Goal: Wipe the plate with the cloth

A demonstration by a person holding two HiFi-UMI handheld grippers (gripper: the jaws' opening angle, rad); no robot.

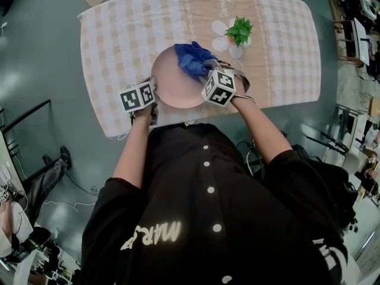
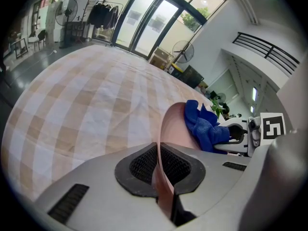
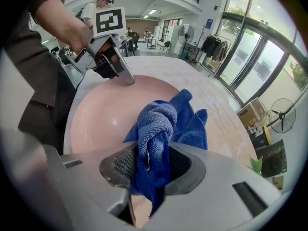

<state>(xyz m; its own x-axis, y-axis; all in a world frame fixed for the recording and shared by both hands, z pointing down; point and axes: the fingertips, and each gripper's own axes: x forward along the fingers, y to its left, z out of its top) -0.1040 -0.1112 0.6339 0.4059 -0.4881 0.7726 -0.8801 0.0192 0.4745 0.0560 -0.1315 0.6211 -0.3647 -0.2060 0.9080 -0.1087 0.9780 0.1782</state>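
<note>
A pink plate (image 1: 172, 82) lies on the checked tablecloth near the table's front edge. My left gripper (image 1: 155, 91) is shut on the plate's left rim; in the left gripper view the thin rim (image 2: 163, 153) runs edge-on between the black pads. My right gripper (image 1: 206, 76) is shut on a blue cloth (image 1: 193, 60), which rests bunched on the plate's right half. In the right gripper view the cloth (image 3: 156, 129) hangs out of the jaws over the plate (image 3: 106, 117), with the left gripper (image 3: 129, 81) clamped on the far rim.
The checked tablecloth (image 1: 119, 28) covers the whole table. A small green plant (image 1: 239, 31) in a white pot stands just behind the plate on the right. Grey floor lies around the table, with chairs and gear at the far right edge (image 1: 356, 34).
</note>
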